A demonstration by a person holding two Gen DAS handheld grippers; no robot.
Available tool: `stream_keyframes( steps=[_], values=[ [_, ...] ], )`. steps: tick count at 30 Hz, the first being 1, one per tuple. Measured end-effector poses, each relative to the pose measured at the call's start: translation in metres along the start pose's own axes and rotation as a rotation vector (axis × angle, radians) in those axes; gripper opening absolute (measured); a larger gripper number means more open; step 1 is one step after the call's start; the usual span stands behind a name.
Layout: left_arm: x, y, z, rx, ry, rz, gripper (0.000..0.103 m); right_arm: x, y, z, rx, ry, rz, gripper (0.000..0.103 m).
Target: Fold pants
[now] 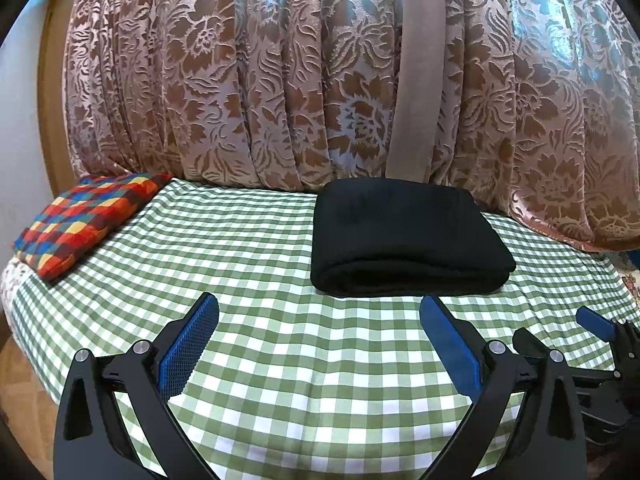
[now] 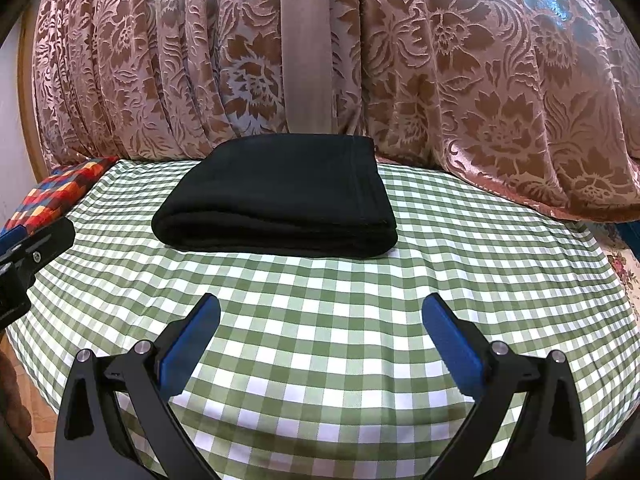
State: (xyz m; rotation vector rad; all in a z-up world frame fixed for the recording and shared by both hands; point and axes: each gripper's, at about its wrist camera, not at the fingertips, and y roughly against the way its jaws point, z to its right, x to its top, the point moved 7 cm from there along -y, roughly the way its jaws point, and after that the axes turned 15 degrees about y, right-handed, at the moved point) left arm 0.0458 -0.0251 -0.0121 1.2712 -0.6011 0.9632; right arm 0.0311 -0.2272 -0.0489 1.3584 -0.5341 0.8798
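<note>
The black pants [image 1: 404,236] lie folded into a thick rectangular stack on the green-and-white checked bed cover [image 1: 248,248], close to the curtain. In the right wrist view the same black pants [image 2: 280,196] sit ahead and slightly left, folded edge toward me. My left gripper [image 1: 320,308] hovers over the cover just short of the stack, open and holding nothing. My right gripper [image 2: 320,308] is also open, empty, and farther back from the stack. The right gripper's blue pad [image 1: 596,322] shows at the left view's right edge.
A brown floral curtain [image 1: 280,72] hangs right behind the bed. A multicoloured checked cloth [image 1: 80,224] lies folded at the bed's far left corner. The left gripper's body [image 2: 28,256] intrudes at the right view's left edge. Floor shows past the bed's left edge [image 1: 20,392].
</note>
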Motion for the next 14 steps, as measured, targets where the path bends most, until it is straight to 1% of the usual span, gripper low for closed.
stream_keyframes(
  steps=[5,9,12,14],
  values=[
    [-0.0049,-0.0059,-0.0020,-0.007,0.002,-0.037,0.099,-0.0011,-0.0020,-0.0004,-0.002,0.012,-0.004,0.101],
    [-0.0051,-0.0075,-0.0017,-0.010,-0.007,-0.041,0.099,-0.0016,-0.0016,0.0006,-0.001,0.003,-0.001,0.101],
    [-0.0053,-0.0082,-0.0025,0.018,-0.010,-0.034,0.099,-0.0020,-0.0017,0.0018,-0.001,0.000,-0.001,0.101],
    [-0.0064,-0.0094,-0.0021,0.016,-0.017,-0.039,0.099,-0.0025,-0.0024,0.0025,0.000,-0.002,-0.004,0.101]
  ],
)
